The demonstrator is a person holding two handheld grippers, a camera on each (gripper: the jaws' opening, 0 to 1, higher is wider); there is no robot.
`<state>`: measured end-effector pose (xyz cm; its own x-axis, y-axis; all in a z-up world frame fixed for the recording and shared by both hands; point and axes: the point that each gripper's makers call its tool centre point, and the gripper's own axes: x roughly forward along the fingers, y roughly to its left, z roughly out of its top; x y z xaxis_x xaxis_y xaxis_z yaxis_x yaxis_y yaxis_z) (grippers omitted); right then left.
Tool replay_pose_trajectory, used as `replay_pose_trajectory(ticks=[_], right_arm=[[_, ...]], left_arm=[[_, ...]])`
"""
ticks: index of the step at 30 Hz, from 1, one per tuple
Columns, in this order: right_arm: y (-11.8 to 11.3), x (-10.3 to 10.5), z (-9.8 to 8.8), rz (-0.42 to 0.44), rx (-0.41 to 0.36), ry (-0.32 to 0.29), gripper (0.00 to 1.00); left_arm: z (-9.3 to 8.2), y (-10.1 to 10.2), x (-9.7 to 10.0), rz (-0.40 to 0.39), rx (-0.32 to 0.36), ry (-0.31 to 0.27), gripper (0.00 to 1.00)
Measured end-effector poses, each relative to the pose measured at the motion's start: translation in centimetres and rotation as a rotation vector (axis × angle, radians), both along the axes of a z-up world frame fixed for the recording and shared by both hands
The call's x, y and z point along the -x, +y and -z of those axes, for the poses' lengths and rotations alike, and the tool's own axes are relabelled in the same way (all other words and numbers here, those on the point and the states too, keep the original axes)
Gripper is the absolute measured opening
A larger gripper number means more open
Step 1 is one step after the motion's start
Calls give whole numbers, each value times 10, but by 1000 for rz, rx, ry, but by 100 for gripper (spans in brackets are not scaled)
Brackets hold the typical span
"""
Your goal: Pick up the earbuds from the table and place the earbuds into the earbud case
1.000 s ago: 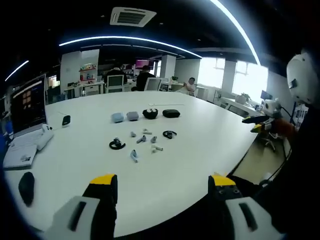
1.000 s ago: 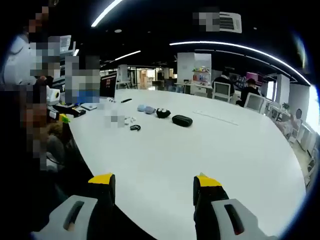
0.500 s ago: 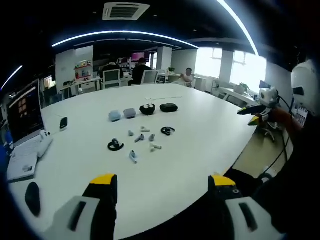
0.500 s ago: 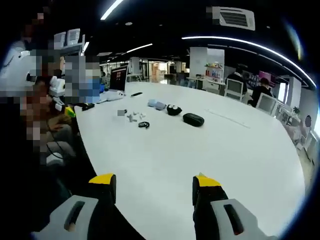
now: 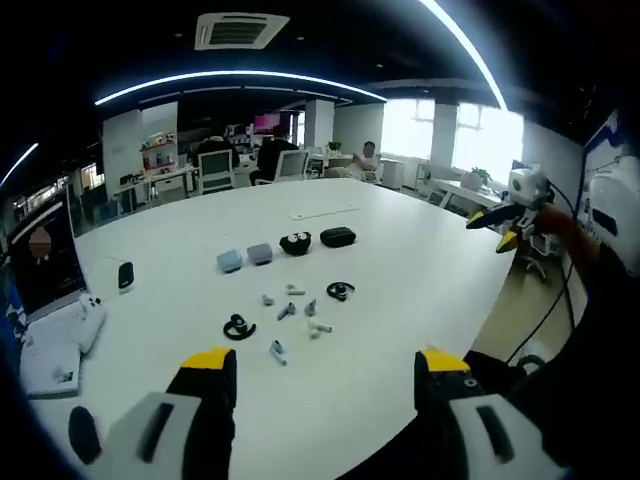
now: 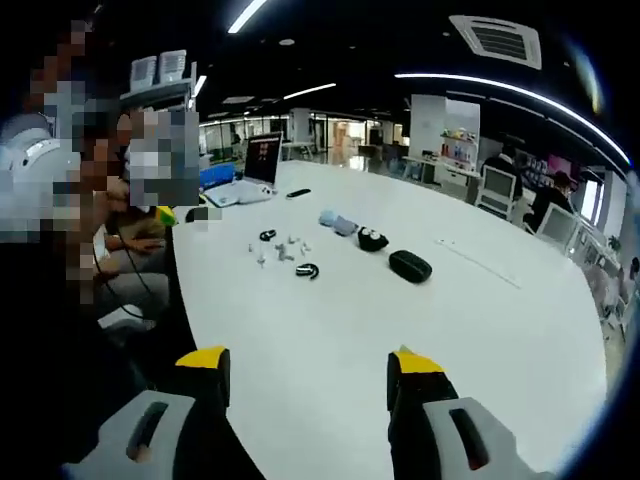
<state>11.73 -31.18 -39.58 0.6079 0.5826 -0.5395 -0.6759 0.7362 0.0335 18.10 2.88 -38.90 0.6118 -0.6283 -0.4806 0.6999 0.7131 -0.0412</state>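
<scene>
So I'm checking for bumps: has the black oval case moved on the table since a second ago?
No. The black oval case still sits just right of the round black case; only the camera shifted.

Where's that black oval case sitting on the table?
In the left gripper view, the black oval case lies at the right end of the row of cases, beside the open round black case.

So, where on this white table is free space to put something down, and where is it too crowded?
Free: the wide bare stretch of the table between the right gripper and the black oval case, and the far side beyond that case. Crowded: the loose earbuds and the row of cases behind them. The laptop occupies the edge by the left gripper.
</scene>
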Motion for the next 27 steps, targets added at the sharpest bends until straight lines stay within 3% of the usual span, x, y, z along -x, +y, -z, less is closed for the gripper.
replay_pose_trajectory(ticks=[11,20,27], right_arm=[[-4,-15,1,-15,43,18,64],[-1,-32,-4,-30,50,10,65],[10,-39,0,-52,12,11,65]], left_arm=[[-2,19,-4,-40,-48,-5,73],[-10,27,-9,-29,-8,-22,74],[-13,19,-18,-6,29,-6,74]])
